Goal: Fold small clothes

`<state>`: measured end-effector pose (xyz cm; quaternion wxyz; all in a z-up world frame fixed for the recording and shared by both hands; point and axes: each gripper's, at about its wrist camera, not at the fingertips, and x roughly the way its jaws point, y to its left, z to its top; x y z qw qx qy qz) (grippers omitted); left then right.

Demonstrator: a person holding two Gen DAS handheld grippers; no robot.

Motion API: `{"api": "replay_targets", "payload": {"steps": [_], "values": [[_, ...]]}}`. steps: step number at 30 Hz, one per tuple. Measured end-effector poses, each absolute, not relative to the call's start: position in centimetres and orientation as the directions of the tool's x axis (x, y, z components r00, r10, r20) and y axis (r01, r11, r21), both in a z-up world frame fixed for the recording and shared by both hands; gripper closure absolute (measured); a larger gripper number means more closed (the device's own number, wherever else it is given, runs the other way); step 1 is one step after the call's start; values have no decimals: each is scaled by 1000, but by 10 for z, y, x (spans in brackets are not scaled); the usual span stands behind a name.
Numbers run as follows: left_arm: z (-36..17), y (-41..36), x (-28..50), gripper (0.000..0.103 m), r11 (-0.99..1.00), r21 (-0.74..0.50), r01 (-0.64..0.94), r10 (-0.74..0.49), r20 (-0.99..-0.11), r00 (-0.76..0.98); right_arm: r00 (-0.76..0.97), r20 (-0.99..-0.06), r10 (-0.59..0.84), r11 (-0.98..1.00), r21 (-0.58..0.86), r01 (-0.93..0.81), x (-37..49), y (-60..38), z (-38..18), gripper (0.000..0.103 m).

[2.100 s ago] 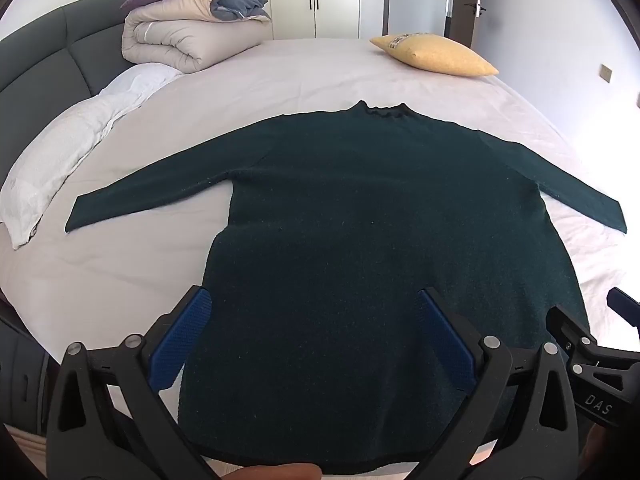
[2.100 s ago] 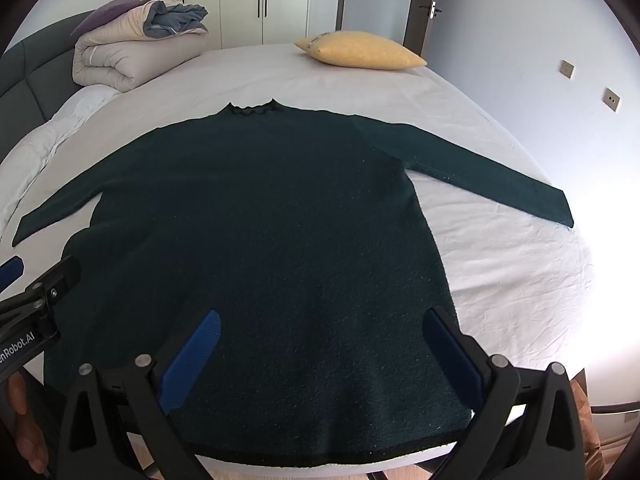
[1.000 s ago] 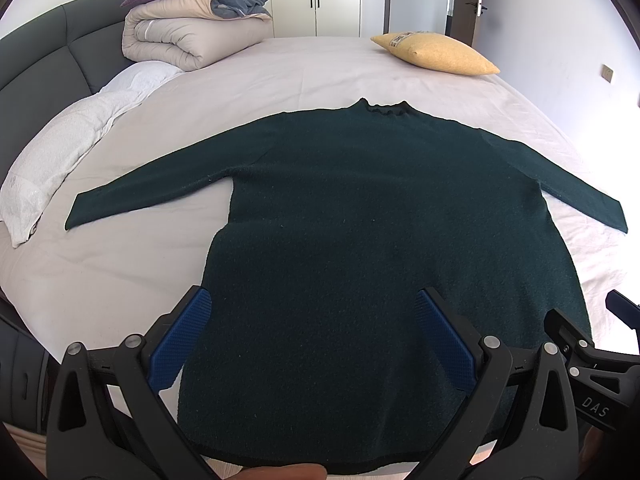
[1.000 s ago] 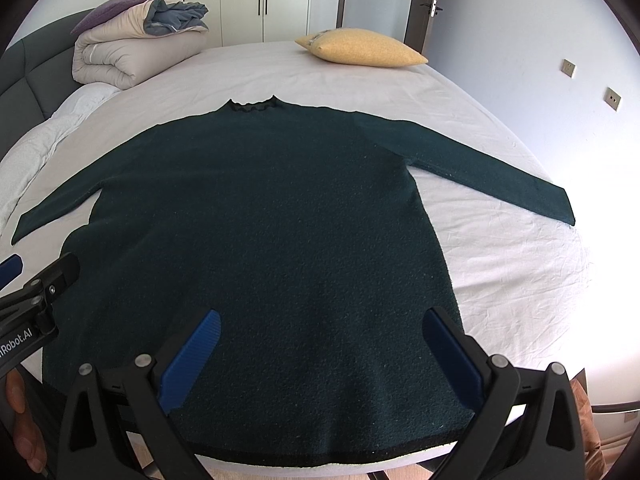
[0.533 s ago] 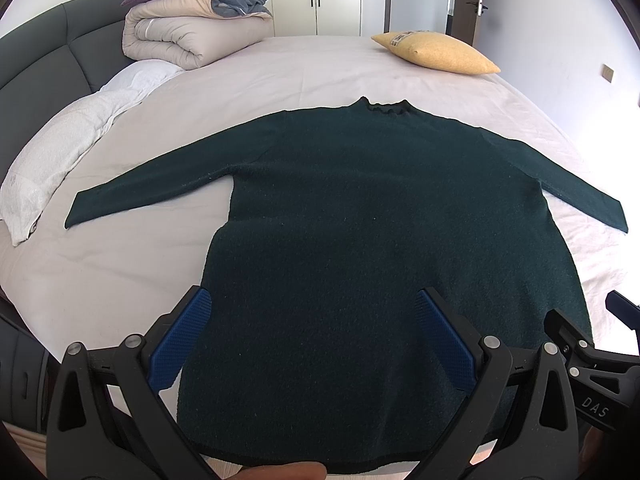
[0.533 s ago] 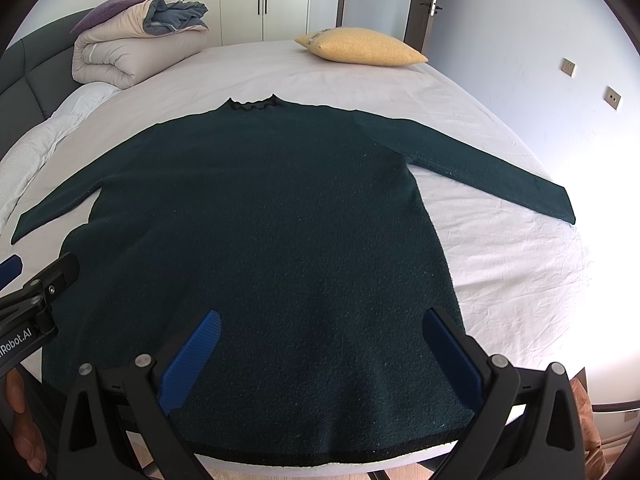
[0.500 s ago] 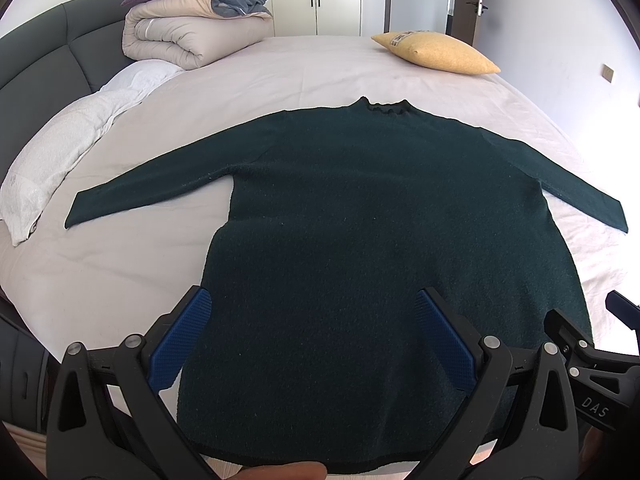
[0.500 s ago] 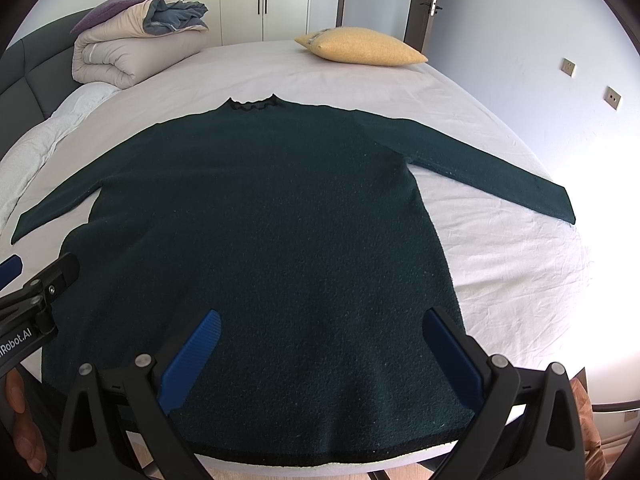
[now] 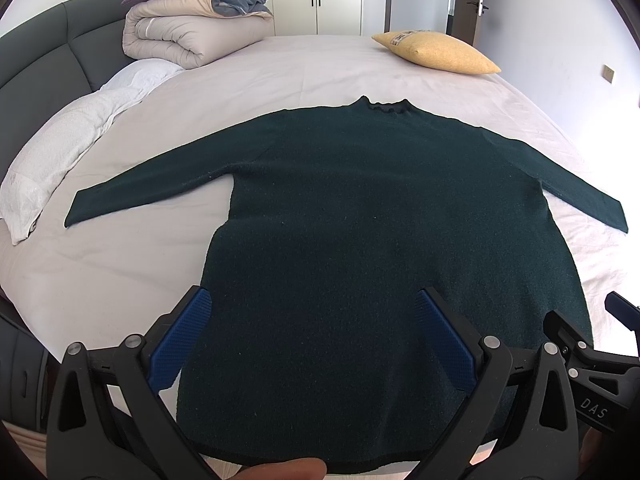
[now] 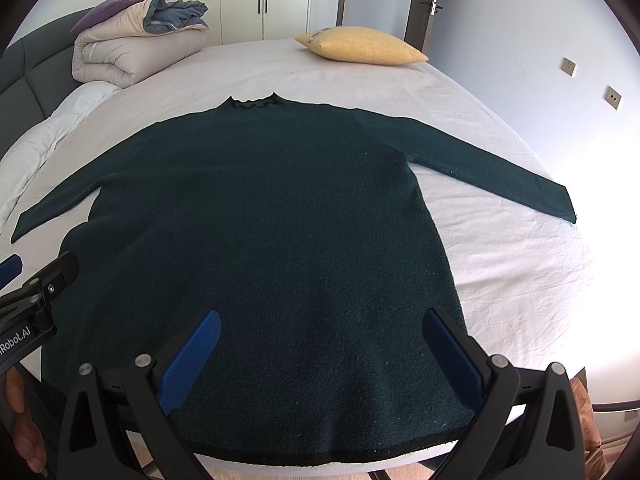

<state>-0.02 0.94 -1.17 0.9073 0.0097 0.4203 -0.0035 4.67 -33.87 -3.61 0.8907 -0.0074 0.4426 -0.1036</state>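
Observation:
A dark green long-sleeved sweater (image 9: pixel 380 216) (image 10: pixel 264 216) lies flat on the bed, collar away from me, hem at the near edge, both sleeves spread out to the sides. My left gripper (image 9: pixel 312 334) hovers open above the hem's left part, its blue pads wide apart with nothing between them. My right gripper (image 10: pixel 320 350) hovers open over the hem's right part, also empty. Each gripper shows at the edge of the other's view.
The bed sheet (image 9: pixel 120 272) (image 10: pixel 508 248) is white and slightly wrinkled. A folded duvet stack (image 9: pixel 192 28) and white pillows (image 9: pixel 68 148) lie at far left, a yellow cushion (image 10: pixel 360 46) at the far side. A dark headboard (image 9: pixel 60 52) runs along the left.

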Motion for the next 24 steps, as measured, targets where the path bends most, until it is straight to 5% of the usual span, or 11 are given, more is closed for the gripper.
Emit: {"api": "replay_targets", "payload": {"steps": [21, 24], "values": [[-19, 0, 8, 0, 997, 71, 23, 39, -763, 645, 589, -788, -181, 979, -88, 184, 42, -341, -46, 0], [-19, 5, 13, 0, 999, 10, 52, -26, -763, 646, 622, -767, -154, 979, -36, 199, 40, -357, -40, 0]]}}
